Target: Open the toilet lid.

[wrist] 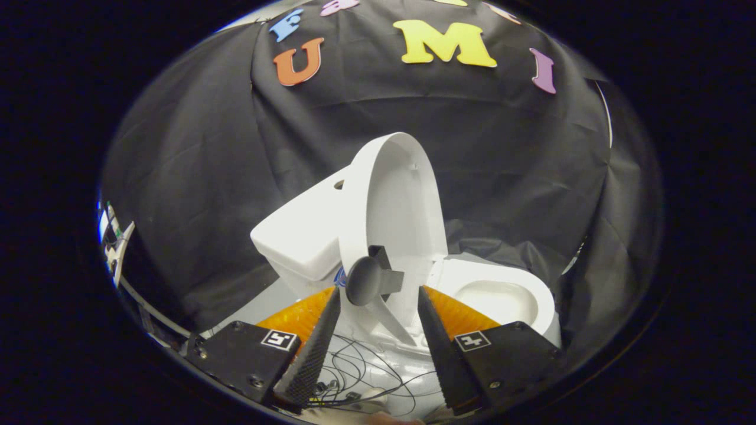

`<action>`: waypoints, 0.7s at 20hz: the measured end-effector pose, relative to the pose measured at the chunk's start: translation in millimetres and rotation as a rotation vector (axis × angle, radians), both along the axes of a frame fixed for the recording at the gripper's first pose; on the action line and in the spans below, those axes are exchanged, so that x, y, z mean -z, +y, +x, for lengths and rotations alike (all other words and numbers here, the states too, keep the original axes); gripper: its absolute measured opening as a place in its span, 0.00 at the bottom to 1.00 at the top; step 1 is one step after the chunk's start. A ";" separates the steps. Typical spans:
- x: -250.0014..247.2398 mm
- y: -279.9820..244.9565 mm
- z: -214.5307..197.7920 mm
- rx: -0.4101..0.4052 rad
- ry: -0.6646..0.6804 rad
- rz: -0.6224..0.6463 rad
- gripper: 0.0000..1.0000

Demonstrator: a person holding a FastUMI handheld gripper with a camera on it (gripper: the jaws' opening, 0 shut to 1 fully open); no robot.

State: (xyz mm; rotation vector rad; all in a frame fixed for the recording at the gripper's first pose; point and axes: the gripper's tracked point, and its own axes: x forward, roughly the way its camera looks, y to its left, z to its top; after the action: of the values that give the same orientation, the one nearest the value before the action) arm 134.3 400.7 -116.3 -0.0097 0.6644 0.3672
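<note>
Gripper (pixel 378 298) fingers spread apart, holding nothing; dark knob (pixel 364 281) on toilet lid (pixel 393 206) sits just ahead, between fingertips, nearer left finger, touching neither. Lid stands raised, near upright, long axis running up from hinge, leaning back toward tank (pixel 301 230) left of knob. Right of knob, seat and bowl (pixel 502 298) lie exposed. Loose wires (pixel 354 369) below knob, between fingers. Open room above lid and right of bowl. Judgement: lid looks essentially open; only release and retreat remain.
</note>
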 end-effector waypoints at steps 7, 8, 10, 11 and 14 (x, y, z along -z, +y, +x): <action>-21.1 -48.7 -20.8 0.001 -0.057 0.057 0.82; -22.7 -57.3 -22.4 0.010 -0.072 0.055 0.82; -30.1 -78.2 -26.7 0.028 -0.109 0.058 0.82; -35.0 -88.0 -28.2 0.035 -0.127 0.061 0.82; -60.8 -114.9 -32.9 0.038 -0.239 0.103 0.82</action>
State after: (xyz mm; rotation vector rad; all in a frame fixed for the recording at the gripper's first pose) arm 101.4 285.8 -55.5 0.0561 0.4083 0.3565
